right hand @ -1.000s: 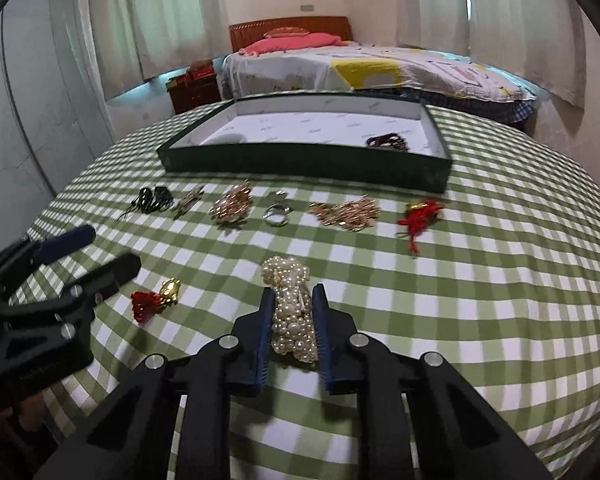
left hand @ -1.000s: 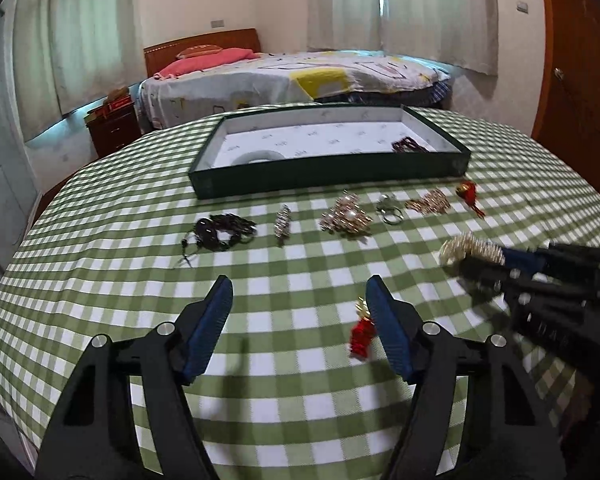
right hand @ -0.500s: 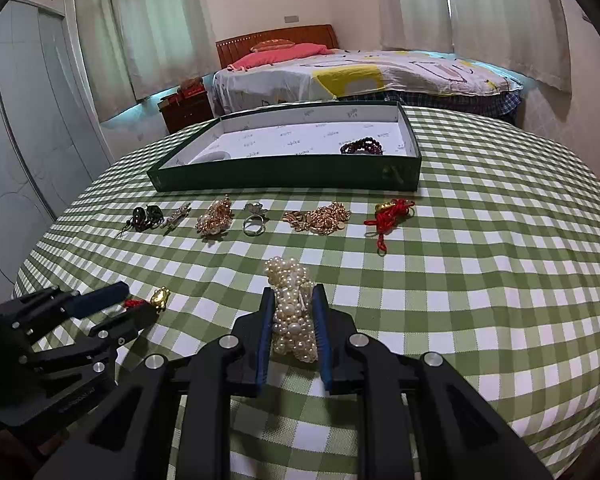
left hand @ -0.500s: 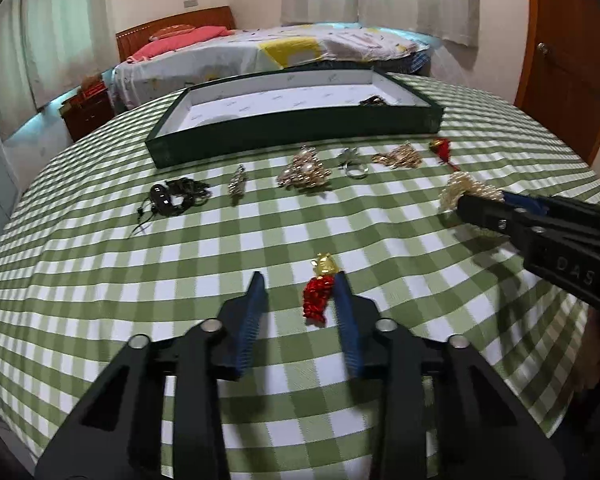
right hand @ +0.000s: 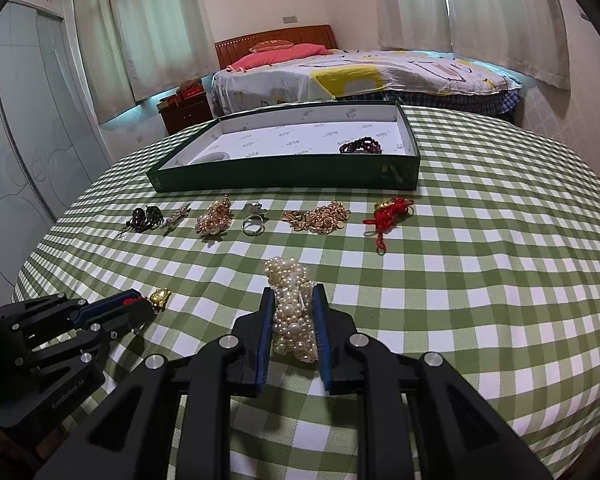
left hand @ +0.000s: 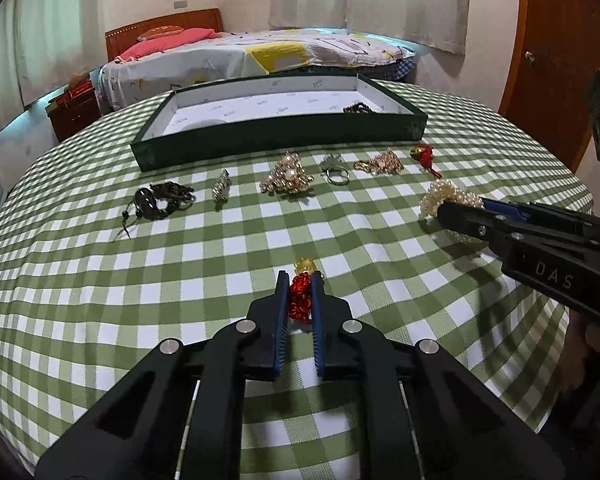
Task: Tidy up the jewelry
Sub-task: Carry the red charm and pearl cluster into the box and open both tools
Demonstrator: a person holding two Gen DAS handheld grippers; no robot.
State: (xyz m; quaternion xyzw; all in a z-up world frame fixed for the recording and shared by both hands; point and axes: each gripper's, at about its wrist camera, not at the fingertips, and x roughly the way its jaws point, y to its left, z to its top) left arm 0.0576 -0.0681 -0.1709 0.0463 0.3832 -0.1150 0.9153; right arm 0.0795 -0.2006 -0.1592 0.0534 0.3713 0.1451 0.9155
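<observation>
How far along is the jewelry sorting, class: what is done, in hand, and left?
Done: a dark bead bracelet lies in the green tray.

In hand: the left gripper, jaws just closed, pinches a red tassel charm; the right gripper clamps a pearl bracelet.

Left: six pieces between the silver ring and red cord charm.

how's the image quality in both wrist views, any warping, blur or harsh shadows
Left wrist view: strong fisheye bend, the checked tablecloth bulges and dark corners vignette; red charm in the left gripper stays sharp. Right wrist view: same curvature, soft even light, faint shadows; pearl bracelet in the right gripper crisp, bright curtains slightly washed.
</observation>
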